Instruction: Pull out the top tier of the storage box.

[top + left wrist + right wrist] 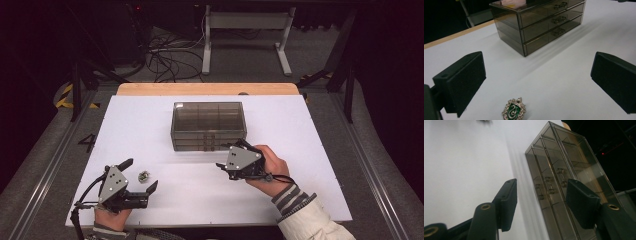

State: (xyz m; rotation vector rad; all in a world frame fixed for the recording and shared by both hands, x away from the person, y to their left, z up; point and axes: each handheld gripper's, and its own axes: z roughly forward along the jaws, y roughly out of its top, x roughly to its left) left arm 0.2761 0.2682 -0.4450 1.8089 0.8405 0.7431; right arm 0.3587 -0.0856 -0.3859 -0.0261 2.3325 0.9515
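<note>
A smoky see-through drawer box (208, 125) with three drawers stands at the middle of the white table (300, 150). A small silver crest badge (144, 176) with a green snake panel lies near the front left. My left gripper (141, 174) rests on the table, open wide, with the badge (514, 110) lying low between its jaws and untouched by either pad (461, 82). My right gripper (229, 153) sits just in front of the box, turned on its side. Its jaws stand partly apart, facing the drawer handles (550, 185), with nothing between them.
A wooden strip (207, 89) runs along the table's far edge. Beyond it on the floor are a white desk frame (247, 37) and loose cables (167, 57). Yellow-black tape (65, 97) marks the floor at the left.
</note>
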